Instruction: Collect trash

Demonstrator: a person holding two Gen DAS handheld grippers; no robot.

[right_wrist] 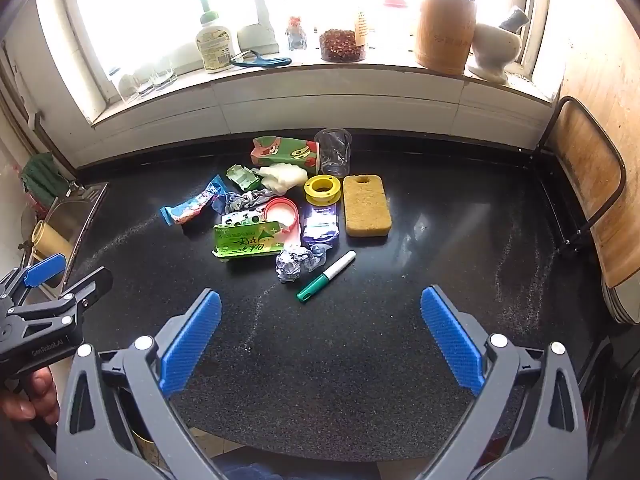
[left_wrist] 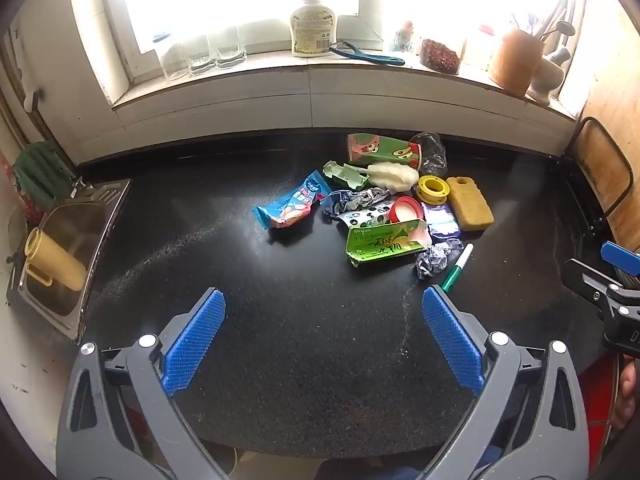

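Note:
A pile of trash lies on the black counter (left_wrist: 280,320): a blue snack wrapper (left_wrist: 290,206) (right_wrist: 192,204), a flattened green carton (left_wrist: 384,242) (right_wrist: 248,245), a crumpled foil ball (left_wrist: 434,260) (right_wrist: 290,266), a green marker (left_wrist: 456,268) (right_wrist: 326,276), a yellow tape spool (right_wrist: 322,189), a yellow sponge (right_wrist: 366,210), a purple packet (right_wrist: 320,220) and a clear plastic cup (right_wrist: 334,152). My left gripper (left_wrist: 324,336) is open and empty, short of the pile. My right gripper (right_wrist: 320,336) is open and empty, just short of the marker.
A steel sink (left_wrist: 68,252) with a yellow cup lies at the left. The windowsill (left_wrist: 320,64) holds a bottle, glasses, jars and a utensil holder. A wooden chair (right_wrist: 592,200) stands at the counter's right end.

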